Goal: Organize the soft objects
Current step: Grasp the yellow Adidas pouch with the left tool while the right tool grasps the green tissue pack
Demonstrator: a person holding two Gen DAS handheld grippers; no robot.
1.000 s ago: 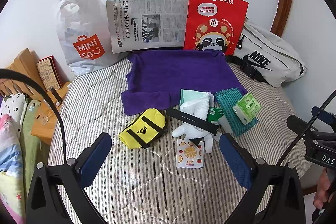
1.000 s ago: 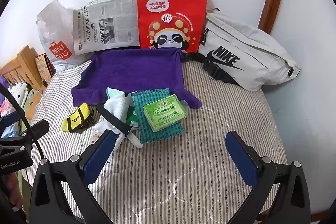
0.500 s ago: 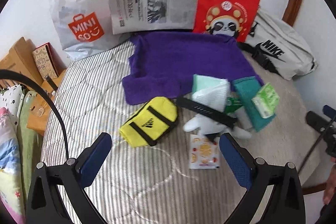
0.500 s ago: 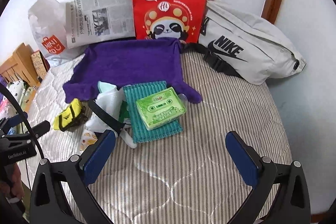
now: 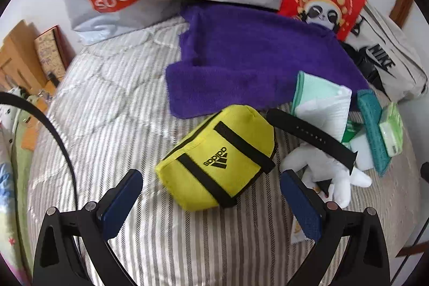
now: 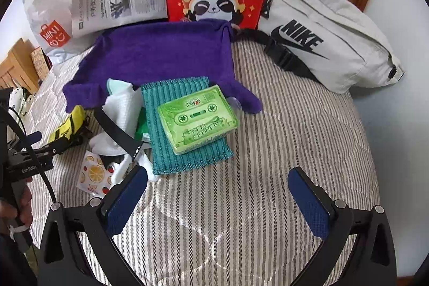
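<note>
now: yellow pouch lies dead ahead of the left tongs

plainly the left tongs (image 5: 210, 201) are released, pads spread wide with nothing between them, and the yellow pouch (image 5: 218, 158) sits on the striped bed (image 5: 107, 109) just beyond their tips. its long axis runs diagonally, from the near left up toward the far right, so the pads as they stand would meet it on a slant; a slight twist looks needed to close across its short side. it lies just beside the purple towel (image 5: 252, 58) and the black strap (image 5: 312, 136). the right tongs (image 6: 217, 199) are also released and empty, facing the green tissue pack (image 6: 198, 119) on the teal cloth (image 6: 185, 152), well apart from the pouch. the left hand's tool is clearly the nearer.
</note>
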